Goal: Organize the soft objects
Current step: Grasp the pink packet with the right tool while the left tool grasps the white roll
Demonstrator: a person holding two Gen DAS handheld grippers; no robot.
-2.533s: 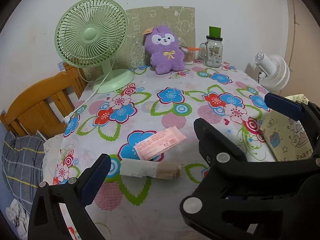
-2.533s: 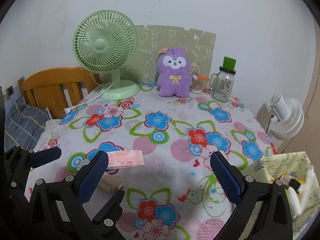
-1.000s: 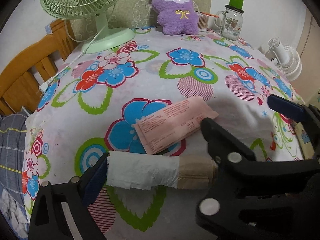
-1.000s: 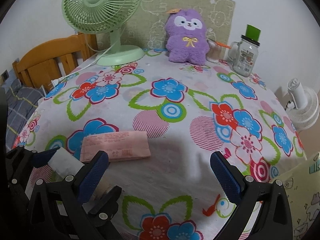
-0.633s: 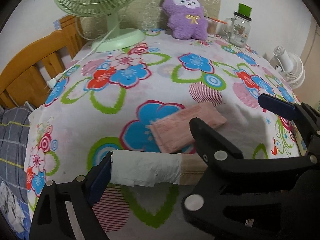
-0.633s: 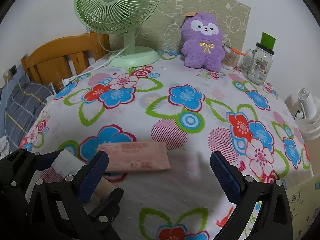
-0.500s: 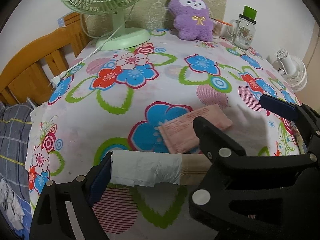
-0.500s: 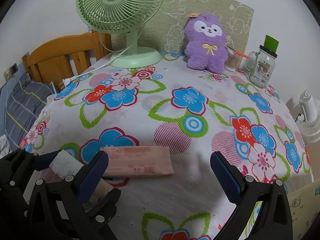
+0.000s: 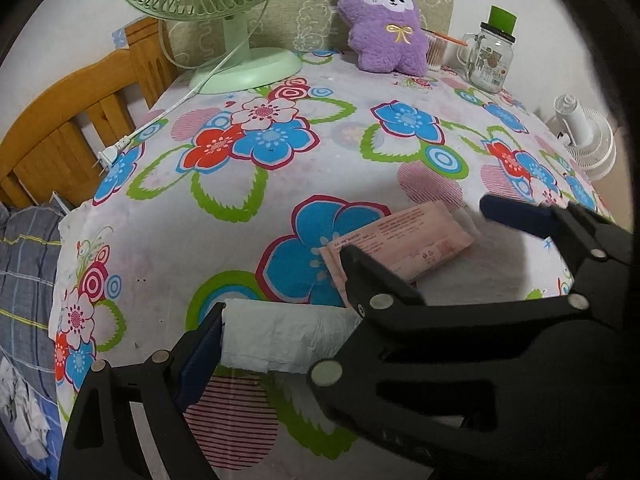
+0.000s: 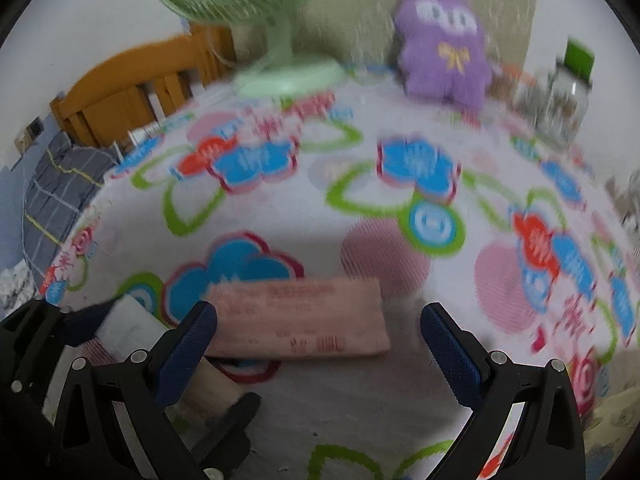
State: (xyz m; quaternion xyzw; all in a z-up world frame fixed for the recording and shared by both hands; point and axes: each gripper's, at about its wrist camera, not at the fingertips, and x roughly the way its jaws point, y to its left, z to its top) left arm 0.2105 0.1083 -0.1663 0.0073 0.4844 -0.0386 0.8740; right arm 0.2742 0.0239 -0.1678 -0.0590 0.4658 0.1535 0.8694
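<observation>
A table under a flowered cloth [image 9: 280, 184] fills both views, and a wooden chair [image 9: 68, 136] stands at its far left edge. On the far side a green desk fan [image 9: 224, 12] stands on its round base, its white cord trailing left toward the chair. Right of the fan a purple plush toy [image 9: 386, 28] sits upright against a beige board. Farther right stands a glass jar with a green cap [image 9: 490, 56], and a small white fan [image 9: 588, 140] shows beyond the right edge of the table.

The left gripper [image 9: 276, 312] sits low at the near edge, its jaws set around a roll wrapped in white paper [image 9: 280, 338]; its left pad touches the end of the roll, while the other end is hidden behind the right gripper's black frame, so I cannot tell whether the roll is clamped. In the blurred right wrist view the right gripper [image 10: 320, 338] is spread wide, holding nothing, with a pink flat packet [image 10: 298, 320] lying on the cloth between its fingers. The packet lies just beyond the roll, to its right.
</observation>
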